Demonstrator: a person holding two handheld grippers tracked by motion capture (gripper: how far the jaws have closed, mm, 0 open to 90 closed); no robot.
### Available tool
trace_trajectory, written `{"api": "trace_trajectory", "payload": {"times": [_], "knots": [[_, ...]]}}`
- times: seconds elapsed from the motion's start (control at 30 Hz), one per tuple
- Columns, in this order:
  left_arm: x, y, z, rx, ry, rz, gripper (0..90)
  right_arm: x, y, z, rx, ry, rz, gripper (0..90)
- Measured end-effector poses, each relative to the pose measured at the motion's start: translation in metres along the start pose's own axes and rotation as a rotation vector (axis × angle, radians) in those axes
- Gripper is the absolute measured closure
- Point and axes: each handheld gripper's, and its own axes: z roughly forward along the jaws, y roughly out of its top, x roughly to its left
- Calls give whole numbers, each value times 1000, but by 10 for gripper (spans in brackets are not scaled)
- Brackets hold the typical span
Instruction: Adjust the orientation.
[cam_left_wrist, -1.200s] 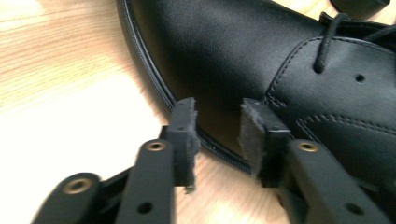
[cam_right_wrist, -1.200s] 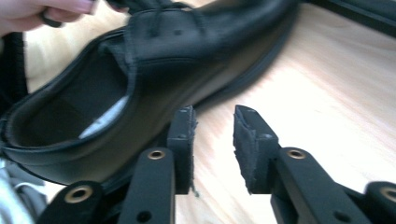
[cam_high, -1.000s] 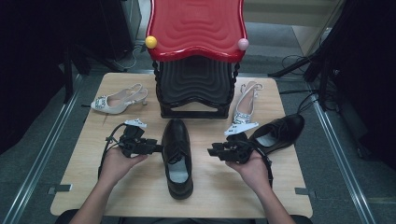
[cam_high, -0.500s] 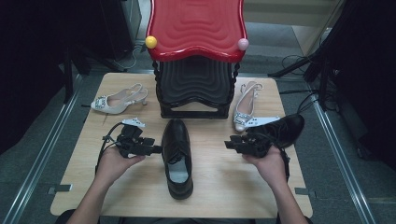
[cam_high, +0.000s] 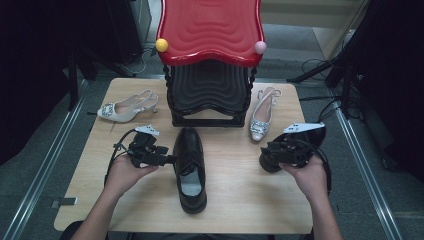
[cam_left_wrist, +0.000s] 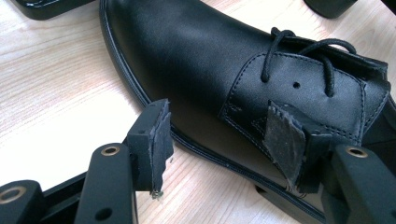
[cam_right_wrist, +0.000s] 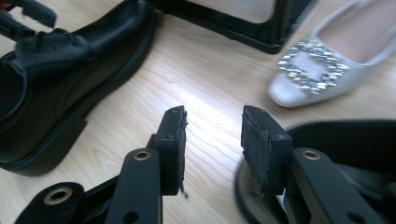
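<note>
Though no writing reads on the black lace-up shoe (cam_left_wrist: 224, 70), both left gripper (cam_left_wrist: 224, 140) and right gripper (cam_right_wrist: 212, 149) fingers gape empty.

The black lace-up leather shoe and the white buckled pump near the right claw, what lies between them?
Bare light wooden tabletop, seen in the right gripper view.

Left gripper (cam_high: 167, 159) and right gripper (cam_high: 265, 156), jaws apart.

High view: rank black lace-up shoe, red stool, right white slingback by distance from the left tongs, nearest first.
From the left tongs:
1. Black lace-up shoe, right beside them at table centre.
2. Red stool, behind, at the table's far edge.
3. Right white slingback, across the table, right of the stool.
</note>
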Motion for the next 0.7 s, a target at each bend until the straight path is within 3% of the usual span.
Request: {"api": "trace_trajectory", "payload": {"times": [0.23, 0.47, 0.7], "knots": [[1, 0, 2, 7, 7, 0, 410, -13, -7, -6, 16, -48, 33, 616], [2, -1, 2, 10, 12, 0, 410, -27, -22, 25, 106, -34, 83, 623], [3, -5, 0, 8, 16, -9, 411, -27, -22, 49, 178, -26, 74, 706]]}}
